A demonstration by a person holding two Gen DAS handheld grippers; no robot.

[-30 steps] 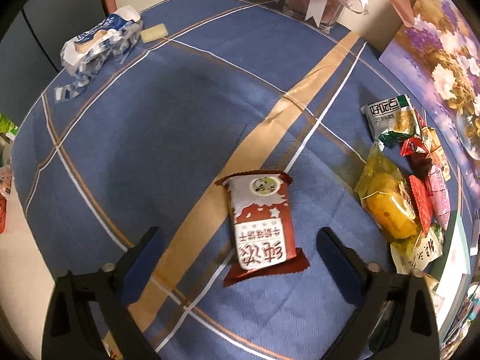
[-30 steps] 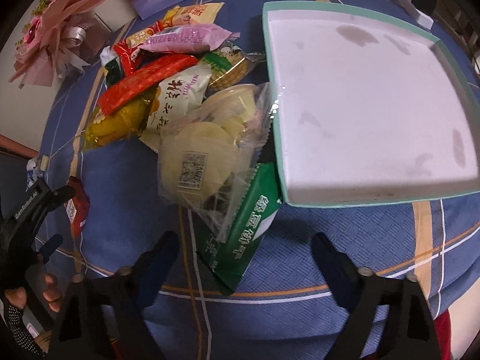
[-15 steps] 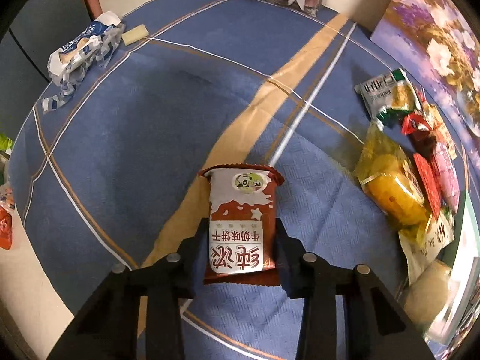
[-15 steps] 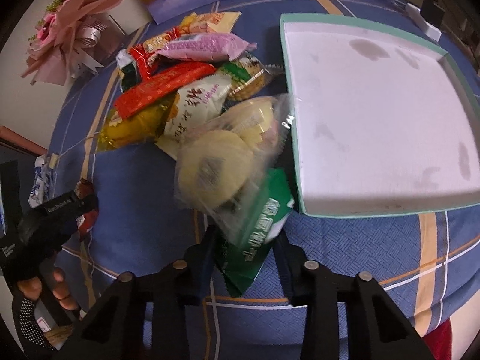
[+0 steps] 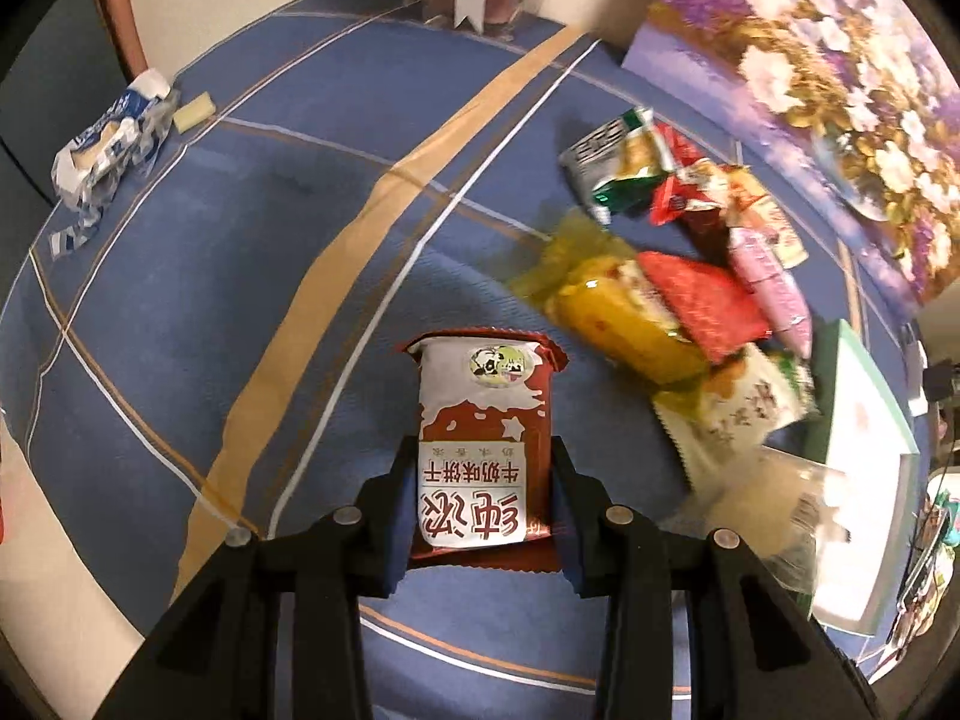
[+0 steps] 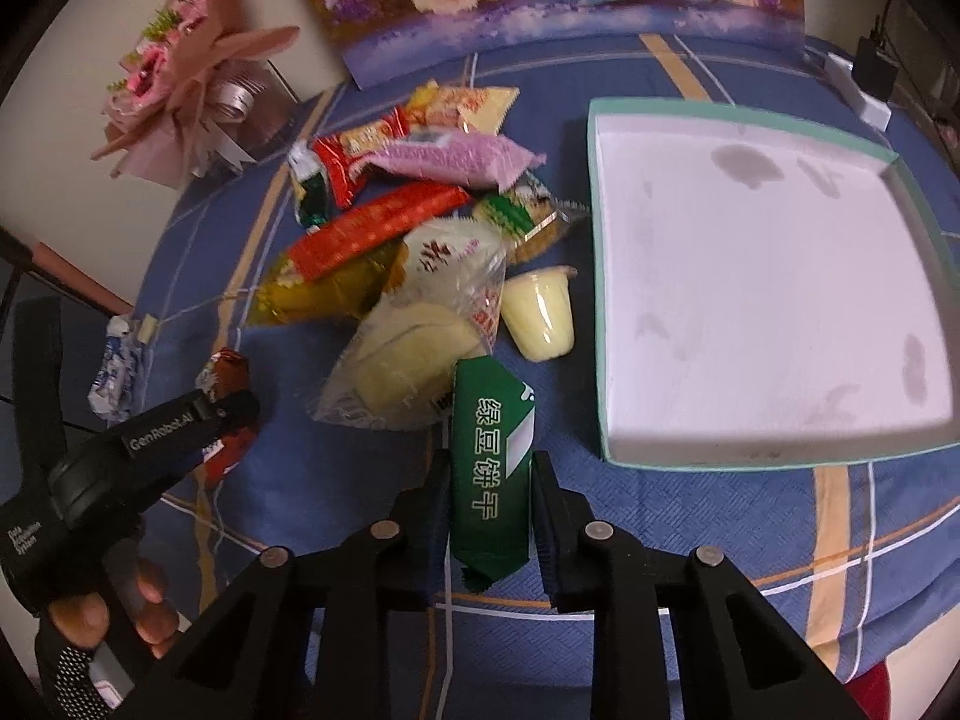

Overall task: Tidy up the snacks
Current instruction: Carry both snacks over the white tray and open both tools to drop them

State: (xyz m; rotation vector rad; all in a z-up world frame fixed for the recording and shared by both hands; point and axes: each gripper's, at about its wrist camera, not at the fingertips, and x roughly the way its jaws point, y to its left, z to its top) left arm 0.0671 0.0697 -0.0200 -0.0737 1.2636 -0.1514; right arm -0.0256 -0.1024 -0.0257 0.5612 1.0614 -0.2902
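My left gripper [image 5: 485,498] is clamped on the red-and-white biscuit packet [image 5: 483,444], one finger pressed against each long side of its lower half, the top end pointing away from me over the blue checked tablecloth [image 5: 240,240]. My right gripper [image 6: 489,504] is closed on the green biscuit packet [image 6: 491,468], which stands lengthwise between the fingers with its far end reaching toward the snack pile [image 6: 414,228]. A clear bag of pale cakes [image 6: 414,348] touches that far end, and a yellow jelly cup [image 6: 540,315] lies just beside it. The teal-rimmed white box [image 6: 600,300] sits open to the right of the pile, near the green packet but apart from it.
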